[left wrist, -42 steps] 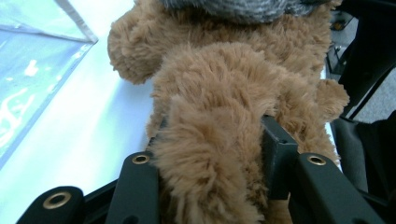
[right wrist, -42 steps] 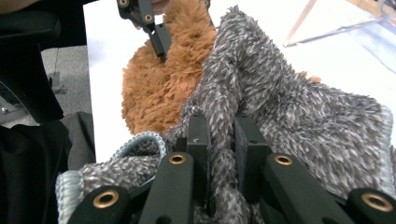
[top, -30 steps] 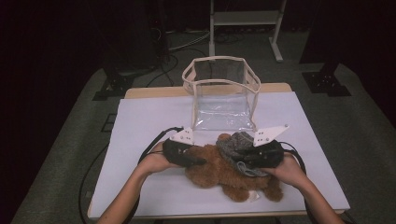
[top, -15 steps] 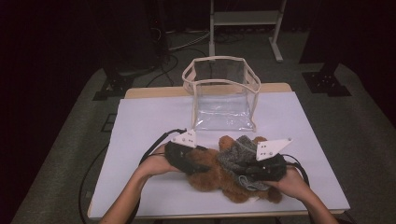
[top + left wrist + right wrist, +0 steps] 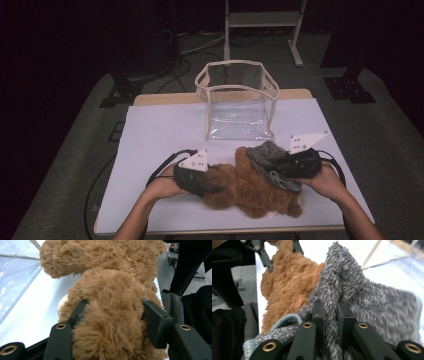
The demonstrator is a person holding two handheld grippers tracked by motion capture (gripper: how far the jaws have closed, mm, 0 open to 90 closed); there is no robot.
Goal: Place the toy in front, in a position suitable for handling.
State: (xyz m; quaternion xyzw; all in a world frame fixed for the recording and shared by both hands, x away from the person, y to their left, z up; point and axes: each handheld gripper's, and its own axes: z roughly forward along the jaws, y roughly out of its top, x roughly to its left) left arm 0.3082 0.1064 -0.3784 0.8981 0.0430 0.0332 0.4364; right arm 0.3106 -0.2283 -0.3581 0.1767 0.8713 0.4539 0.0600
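High view: a brown teddy bear is held on the desk near a clear bag.

Left gripper view: the left gripper, its jaws just reopened slightly, is clamped on the bear's plush.

Right gripper view: the right gripper is pinched shut on the grey knitted garment; undressing seems underway, and a steady pull away is called for next.

A fluffy brown teddy bear lies on the table, a fuzzy grey garment bunched on it.

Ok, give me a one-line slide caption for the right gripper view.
Right tool pinching a fold of the grey fuzzy garment on the brown teddy bear.
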